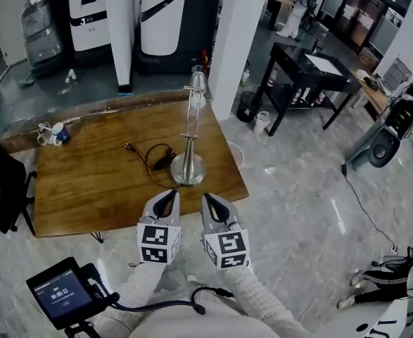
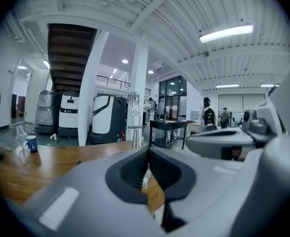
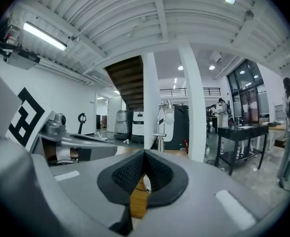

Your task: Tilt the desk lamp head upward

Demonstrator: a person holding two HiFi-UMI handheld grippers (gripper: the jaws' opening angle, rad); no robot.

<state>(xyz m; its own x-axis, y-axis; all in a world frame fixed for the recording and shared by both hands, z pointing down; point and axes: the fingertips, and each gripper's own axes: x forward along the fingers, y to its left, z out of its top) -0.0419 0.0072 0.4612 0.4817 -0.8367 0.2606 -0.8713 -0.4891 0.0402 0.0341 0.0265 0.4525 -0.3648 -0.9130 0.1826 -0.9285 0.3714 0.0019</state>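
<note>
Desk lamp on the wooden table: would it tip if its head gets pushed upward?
Probably not easily: its wide, round metal base looks heavy. Still, the tall thin stem gives leverage, so it might rock. The loose cord would likely just drag along floppily.

Grey hand-held grippers [image 1: 169, 196] [image 1: 208, 200], white sleeves [image 1: 144, 282]

The right gripper [image 3: 144, 155] has its fingers [image 3: 126, 174] pressed together, empty; beyond them the desk lamp [image 3: 163, 122] stands upright on the bench [image 3: 137, 204].
</note>
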